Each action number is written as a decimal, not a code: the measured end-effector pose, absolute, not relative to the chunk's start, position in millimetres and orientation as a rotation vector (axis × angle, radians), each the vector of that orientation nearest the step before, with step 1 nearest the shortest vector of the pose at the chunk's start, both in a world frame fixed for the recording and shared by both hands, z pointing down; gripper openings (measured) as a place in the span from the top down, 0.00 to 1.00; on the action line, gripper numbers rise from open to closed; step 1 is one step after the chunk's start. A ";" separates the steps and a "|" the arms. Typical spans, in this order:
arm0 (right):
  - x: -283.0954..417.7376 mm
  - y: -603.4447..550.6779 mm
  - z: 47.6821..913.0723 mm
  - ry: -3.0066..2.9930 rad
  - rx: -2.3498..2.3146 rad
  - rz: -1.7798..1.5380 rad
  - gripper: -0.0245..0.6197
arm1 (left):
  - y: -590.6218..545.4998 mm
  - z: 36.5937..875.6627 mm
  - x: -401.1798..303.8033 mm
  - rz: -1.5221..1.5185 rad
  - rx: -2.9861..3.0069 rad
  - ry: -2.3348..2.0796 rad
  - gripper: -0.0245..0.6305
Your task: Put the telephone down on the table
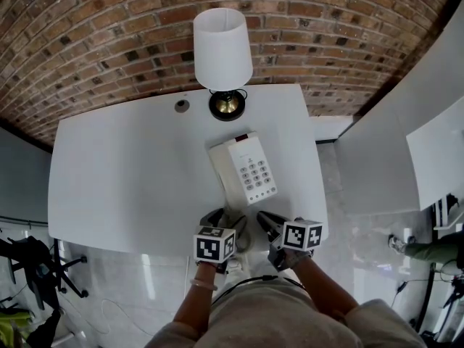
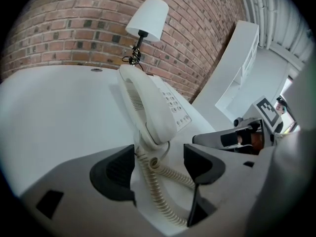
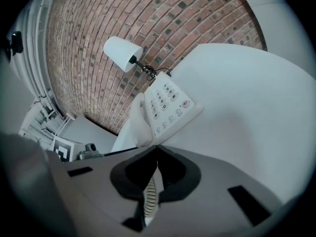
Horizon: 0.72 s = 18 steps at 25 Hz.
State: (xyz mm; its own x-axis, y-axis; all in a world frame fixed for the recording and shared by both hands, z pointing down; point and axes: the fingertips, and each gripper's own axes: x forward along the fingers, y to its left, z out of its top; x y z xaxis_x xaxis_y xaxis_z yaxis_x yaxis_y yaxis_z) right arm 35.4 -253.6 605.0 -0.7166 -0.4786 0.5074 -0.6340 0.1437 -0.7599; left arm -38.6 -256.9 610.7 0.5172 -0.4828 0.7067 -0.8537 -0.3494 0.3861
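A white telephone lies flat on the white table, its handset resting in the cradle on its left side. In the left gripper view the handset sits just ahead of my left gripper, which is open. The coiled cord runs loose between its pads, touching neither. My left gripper hovers at the table's front edge. My right gripper is beside it, shut, tips together just short of the telephone. The cord shows under its jaws.
A table lamp with a white shade stands at the back of the table, against the brick wall. A small round grommet lies left of the lamp's base. A white cabinet stands close to the table's right side.
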 end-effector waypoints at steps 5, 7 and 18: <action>38.6 -255.5 598.1 -2.295 1.142 1.592 0.95 | -258.6 597.6 -49.6 0.588 2.038 -1.143 0.51; 39.5 -257.8 593.5 -2.320 1.151 1.550 0.95 | -258.6 595.5 -55.4 0.576 2.038 -1.163 0.51; 49.5 -272.7 561.8 -2.434 1.219 1.322 0.95 | -267.6 561.9 -95.1 0.458 2.050 -1.332 0.67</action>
